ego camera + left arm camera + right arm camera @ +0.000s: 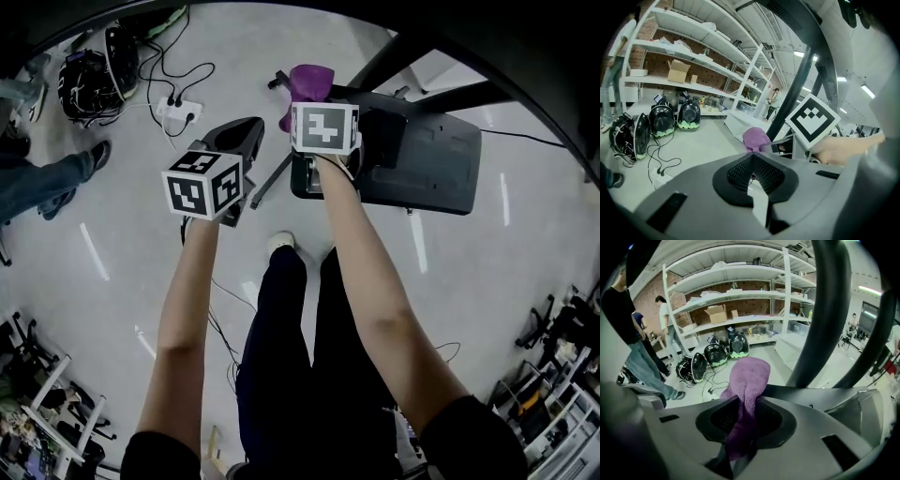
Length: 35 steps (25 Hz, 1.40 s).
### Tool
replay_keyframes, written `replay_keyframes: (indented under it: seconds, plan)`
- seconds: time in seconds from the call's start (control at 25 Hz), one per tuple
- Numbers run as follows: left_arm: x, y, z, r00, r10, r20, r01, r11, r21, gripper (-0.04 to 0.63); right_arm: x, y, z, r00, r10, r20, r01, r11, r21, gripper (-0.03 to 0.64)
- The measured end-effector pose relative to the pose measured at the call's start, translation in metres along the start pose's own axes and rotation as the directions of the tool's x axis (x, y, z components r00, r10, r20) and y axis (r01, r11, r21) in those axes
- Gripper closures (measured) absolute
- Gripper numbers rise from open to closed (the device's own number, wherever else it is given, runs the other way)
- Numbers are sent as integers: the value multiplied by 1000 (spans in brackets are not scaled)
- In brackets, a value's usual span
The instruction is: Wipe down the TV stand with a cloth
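Observation:
The purple cloth point(307, 82) is pinched in my right gripper point(309, 101), which is shut on it; in the right gripper view the cloth point(746, 380) stands up out of the jaws of that gripper point(740, 427). The cloth's tip lies at a black crossbar point(811, 393) of the TV stand, beside its thick black pole point(829, 310). The stand's black base point(427, 159) sits on the floor just right of my right hand. My left gripper point(246, 129) hovers left of the cloth, its jaws shut on nothing point(752, 176); it sees the cloth point(756, 138) ahead.
A white power strip point(178, 111) with cables and black helmet-like gear point(89, 70) lie on the grey floor at far left. Another person's legs point(47, 178) stand at the left edge. White shelving point(736, 296) fills the background. A thin bar point(272, 178) crosses the floor between the grippers.

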State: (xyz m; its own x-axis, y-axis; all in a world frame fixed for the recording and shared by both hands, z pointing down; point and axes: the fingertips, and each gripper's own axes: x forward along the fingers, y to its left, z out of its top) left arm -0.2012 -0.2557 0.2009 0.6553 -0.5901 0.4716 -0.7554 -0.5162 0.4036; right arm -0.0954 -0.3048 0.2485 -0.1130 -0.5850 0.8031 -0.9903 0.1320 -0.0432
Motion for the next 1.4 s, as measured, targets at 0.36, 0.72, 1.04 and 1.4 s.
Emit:
replay_keyframes:
  seconds: [0.36,0.72,1.04,1.4]
  plan:
    - [-14,-2,1,1000,-14,17,14,1000,-15,588,-13,-24,-5,989,-147,-6,147,983,106,502]
    - [-35,2,5,999,-3,38,5,999,-32,588,-28,-49,-29,934,-346,-87,354,869,346,502]
    - [-50,13,-2,999,15,50,-12,998,-57,588,-38,-21,-23,972,-232,-27,230,929,291,502]
    - [-62,14,-24,998,49,42,-44,994,-102,588,-69,49,-62,999,23,-43,-14,979,204,502]
